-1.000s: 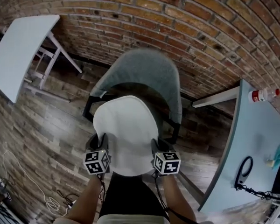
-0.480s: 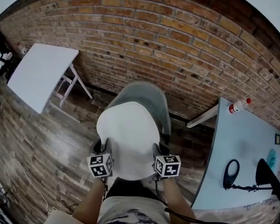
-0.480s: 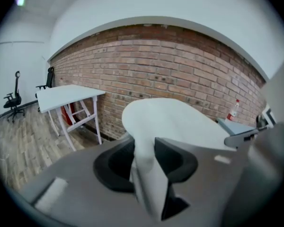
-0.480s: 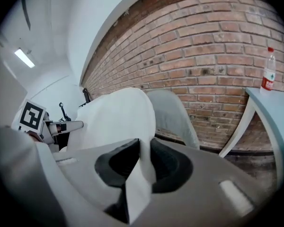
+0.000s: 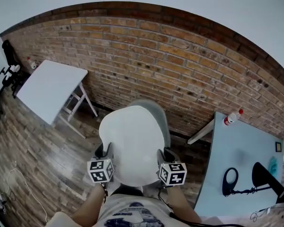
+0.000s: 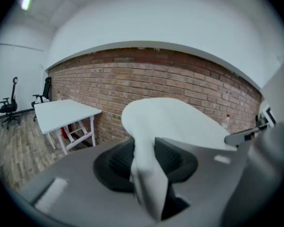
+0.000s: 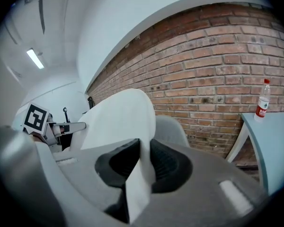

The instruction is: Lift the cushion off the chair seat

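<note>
The left gripper (image 5: 105, 151) has its jaws closed to a middle width on the near left edge of the cushion (image 5: 132, 141), and a thick fold of the white fabric is pinched between its dark pads. The right gripper (image 5: 164, 154) holds the near right edge in the same way, but its jaws stand closer together, with only a thin flap of the fabric between them. The cushion is white, smooth and rounded, wider at the far end, and it is held between the two grippers in front of the person, with its far end tilted upward. The grey chair (image 5: 158, 111) is below and beyond it; only the top of the backrest shows past the far edge, and the seat is hidden under the cushion. On the left, a white folding table (image 5: 49, 86) stands well apart, with open wooden floor (image 5: 33, 145) between it and the chair. On the far side is the brick wall (image 5: 180, 65). On the right, a light blue table (image 5: 241, 160) stands near the chair, and a bottle (image 5: 232, 117) is at its far corner
</note>
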